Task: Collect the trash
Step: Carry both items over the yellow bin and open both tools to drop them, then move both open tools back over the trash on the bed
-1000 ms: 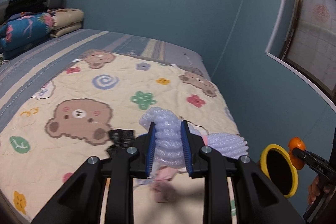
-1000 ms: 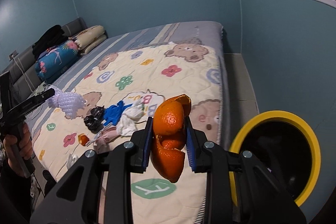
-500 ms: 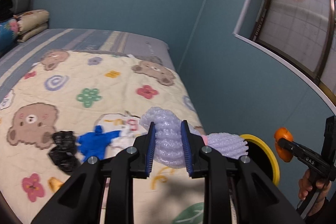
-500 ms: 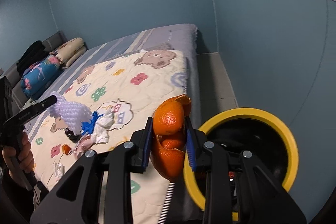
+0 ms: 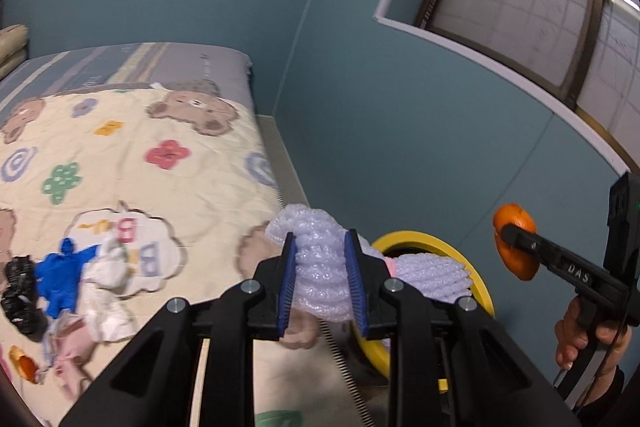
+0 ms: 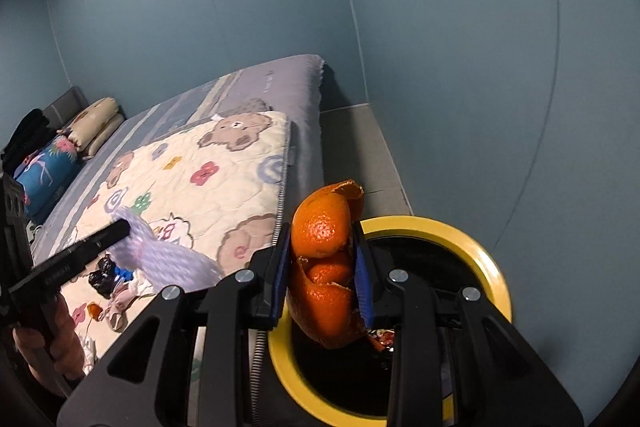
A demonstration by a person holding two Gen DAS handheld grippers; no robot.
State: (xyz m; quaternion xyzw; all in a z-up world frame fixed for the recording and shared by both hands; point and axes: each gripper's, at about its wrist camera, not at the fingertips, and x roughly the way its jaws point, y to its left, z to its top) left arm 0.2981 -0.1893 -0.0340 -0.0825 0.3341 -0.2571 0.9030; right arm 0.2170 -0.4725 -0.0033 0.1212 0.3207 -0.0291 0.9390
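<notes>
Orange peel point(image 6: 326, 267) clamped in right gripper point(image 6: 322, 275), foam net point(image 5: 320, 267) in left gripper point(image 5: 322, 279); early release risks missing yellow-rimmed bin point(image 6: 480, 247).

1. Foam net point(image 5: 320, 267): pale lilac.
2. Orange peel point(image 6: 326, 259): bright orange.
3. Bin point(image 6: 486, 267): yellow rim, black inside.
4. Tongs' pads point(image 5: 289, 283): blue, black frames.
5. Quilt point(image 5: 132, 131): cream, brown bears, coloured flowers.
6. Wall point(image 6: 240, 7): teal.
7. Glove point(image 5: 64, 277): blue.
</notes>
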